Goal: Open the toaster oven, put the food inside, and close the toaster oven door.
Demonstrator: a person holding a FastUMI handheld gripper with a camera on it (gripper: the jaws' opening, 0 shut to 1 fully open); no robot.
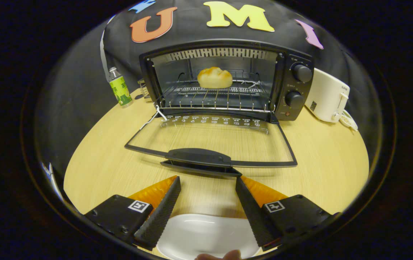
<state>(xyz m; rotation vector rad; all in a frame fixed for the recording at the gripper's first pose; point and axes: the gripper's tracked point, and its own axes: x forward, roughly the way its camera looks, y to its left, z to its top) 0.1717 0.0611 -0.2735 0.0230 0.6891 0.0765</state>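
Now the gripper (208, 177) hovers low over the desk (321, 159), its two fingers (161, 207) spread apart with nothing between them but bare wood; their tips sit just short of the door handle (199, 156). One oven (228, 79) stands ahead on the desk, its glass door (210, 139) swung fully down and lying flat toward the fingers, the handle at its near edge; one bun (215, 77) rests on the wire rack (213, 97) inside the cavity, toward the back and about centred. Two knobs (302, 73) sit one above the other on the oven's right panel. One bottle (120, 88) with a green label stands upright left of the oven, near the booth's wall; one white toaster (327, 95) stands just right of the oven, apart from it. One white plate (206, 234) lies on the desk below and behind the fingers, nearest the camera, with nothing visible on it; a fingertip (219, 255) of the person shows at its near rim.
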